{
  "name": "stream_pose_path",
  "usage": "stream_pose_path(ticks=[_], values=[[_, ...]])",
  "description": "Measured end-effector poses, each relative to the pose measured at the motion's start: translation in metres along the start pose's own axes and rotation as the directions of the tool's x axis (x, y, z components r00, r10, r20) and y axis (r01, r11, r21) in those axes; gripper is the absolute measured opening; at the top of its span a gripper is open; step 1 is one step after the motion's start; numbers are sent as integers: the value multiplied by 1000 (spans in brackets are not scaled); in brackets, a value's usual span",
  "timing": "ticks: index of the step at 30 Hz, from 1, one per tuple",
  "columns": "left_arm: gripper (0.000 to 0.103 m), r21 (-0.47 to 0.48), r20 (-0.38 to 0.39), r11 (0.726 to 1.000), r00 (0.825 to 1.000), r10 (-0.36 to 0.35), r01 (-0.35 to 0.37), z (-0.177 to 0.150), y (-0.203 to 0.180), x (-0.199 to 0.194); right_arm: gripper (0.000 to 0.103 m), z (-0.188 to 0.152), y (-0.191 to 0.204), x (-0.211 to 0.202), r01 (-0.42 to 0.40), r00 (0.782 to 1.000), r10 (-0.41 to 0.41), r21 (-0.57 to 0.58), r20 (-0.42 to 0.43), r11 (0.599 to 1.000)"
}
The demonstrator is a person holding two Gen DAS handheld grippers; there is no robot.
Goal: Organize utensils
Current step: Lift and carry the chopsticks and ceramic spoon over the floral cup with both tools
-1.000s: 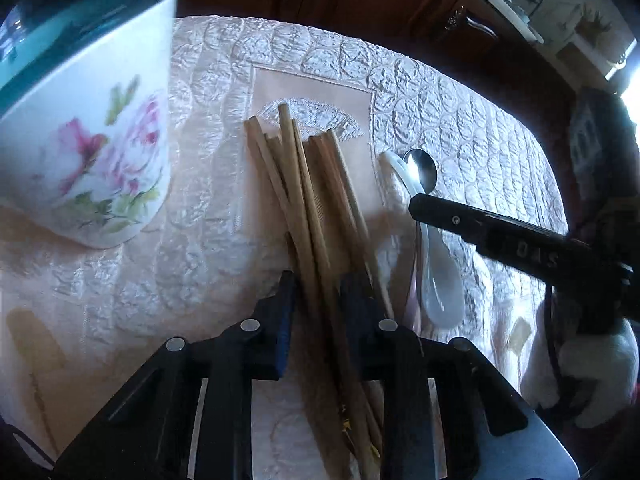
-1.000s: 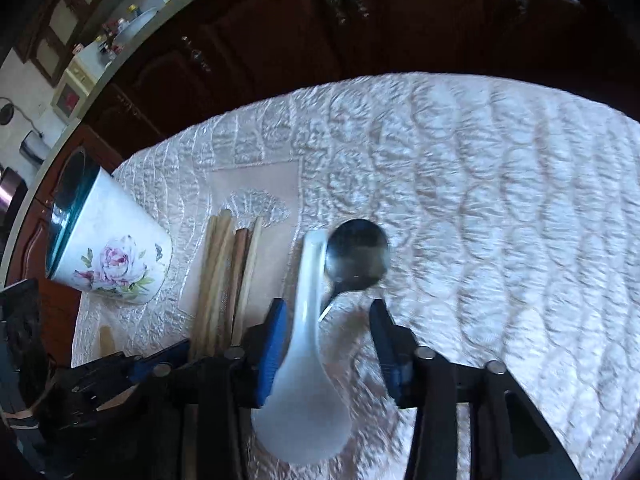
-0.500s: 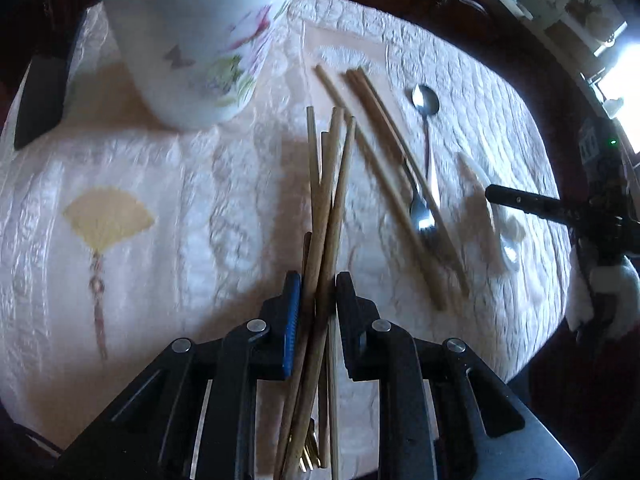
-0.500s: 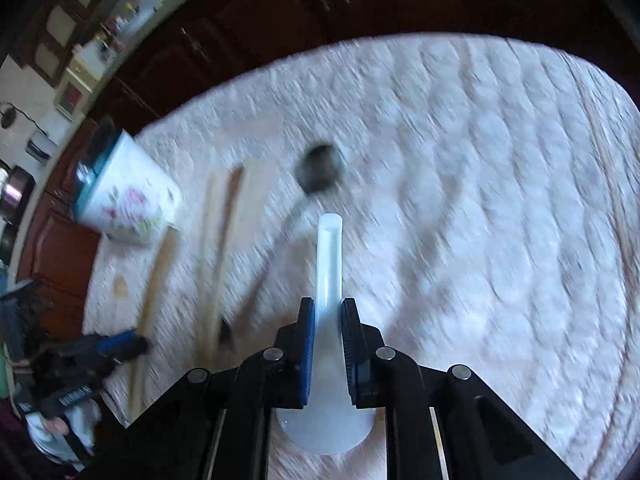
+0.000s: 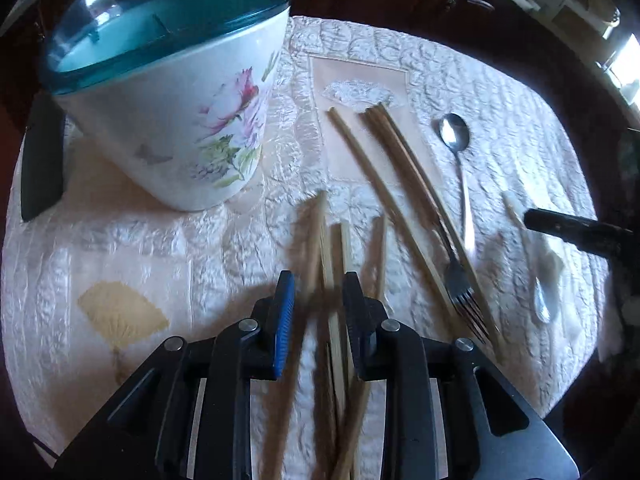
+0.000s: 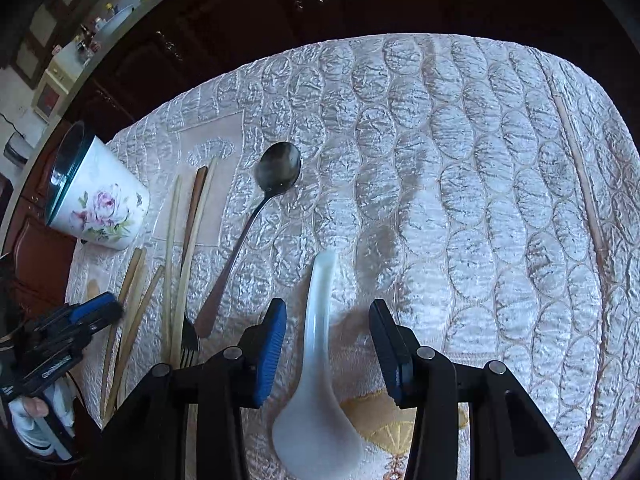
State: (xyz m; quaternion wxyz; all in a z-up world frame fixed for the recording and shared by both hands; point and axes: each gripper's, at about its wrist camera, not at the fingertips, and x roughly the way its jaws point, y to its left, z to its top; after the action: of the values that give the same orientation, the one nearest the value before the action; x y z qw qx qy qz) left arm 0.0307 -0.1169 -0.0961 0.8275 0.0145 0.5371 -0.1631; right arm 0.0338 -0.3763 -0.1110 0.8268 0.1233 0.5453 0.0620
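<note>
Chopsticks lie loose between the left gripper, whose jaws have just been opening and stand apart with no pad pressing the blurred sticks. More chopsticks rest on the tablecloth farther in, angled toward the far edge, with a fork lying across their near ends and a metal spoon just beside them. A floral cup with a teal rim stands near the far left corner. The right gripper has also just been opening; its jaws stand spread on either side of the white ceramic spoon, which lies on the cloth touching neither pad, its bowl toward the near edge over a gold fan motif.
</note>
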Motion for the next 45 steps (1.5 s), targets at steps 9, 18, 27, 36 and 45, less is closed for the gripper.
stream_pose_path(ticks=[9, 18, 27, 36, 45], values=[[23, -7, -11, 1000, 1000, 10, -10, 21, 7, 14, 23, 17, 3, 28, -15, 1000, 15, -12, -25, 1000], [6, -27, 36, 997, 997, -70, 71, 16, 28, -25, 12, 20, 24, -2, -59, 997, 61, -55, 38, 997], [6, -16, 188, 989, 972, -138, 144, -3, 41, -108, 12, 14, 59, -67, -120, 977, 143, -147, 157, 982], [6, -10, 313, 990, 940, -134, 144, -24, 59, -182, 12, 18, 105, -113, -154, 948, 211, -237, 239, 959], [6, 13, 425, 992, 897, -123, 129, -18, 74, -246, 12, 42, 163, -132, -204, 910, 297, -310, 290, 928]])
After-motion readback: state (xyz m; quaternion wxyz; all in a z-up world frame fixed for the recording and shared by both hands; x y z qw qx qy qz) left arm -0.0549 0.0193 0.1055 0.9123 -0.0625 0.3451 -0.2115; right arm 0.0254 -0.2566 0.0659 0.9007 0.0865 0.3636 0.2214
